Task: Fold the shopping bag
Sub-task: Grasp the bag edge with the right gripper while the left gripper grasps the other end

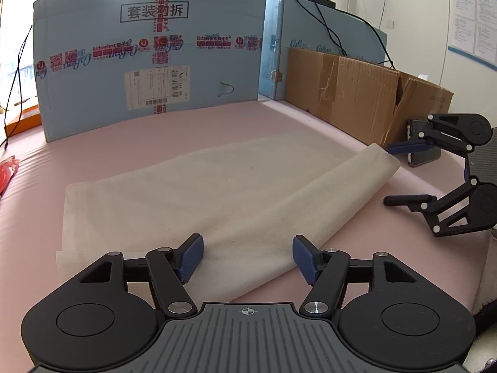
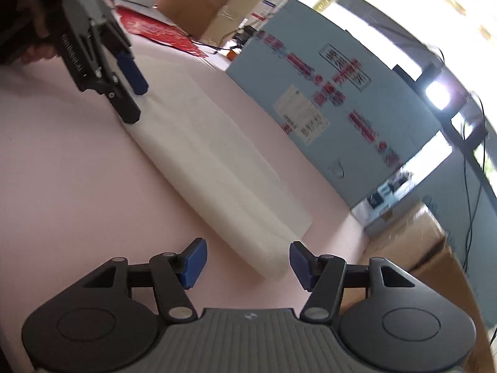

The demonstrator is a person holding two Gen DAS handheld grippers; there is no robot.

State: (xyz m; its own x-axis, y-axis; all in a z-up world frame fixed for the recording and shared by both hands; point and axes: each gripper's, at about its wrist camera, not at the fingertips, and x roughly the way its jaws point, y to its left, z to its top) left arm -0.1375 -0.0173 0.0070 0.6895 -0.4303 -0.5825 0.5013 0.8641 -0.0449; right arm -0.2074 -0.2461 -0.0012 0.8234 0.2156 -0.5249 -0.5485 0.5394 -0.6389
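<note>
A cream cloth shopping bag lies folded over on the pink table; its folded edge runs along its right side. My left gripper is open, its blue pads just above the bag's near end, holding nothing. My right gripper is open and empty at the bag's far right corner, beside the fabric. In the right wrist view the bag is a long folded strip; my right gripper is open at its near end and the left gripper is open at its far end.
A tall blue cardboard panel stands along the back of the pink table. A brown cardboard box stands at the back right, with a small dark device beside it. Red items lie at the left.
</note>
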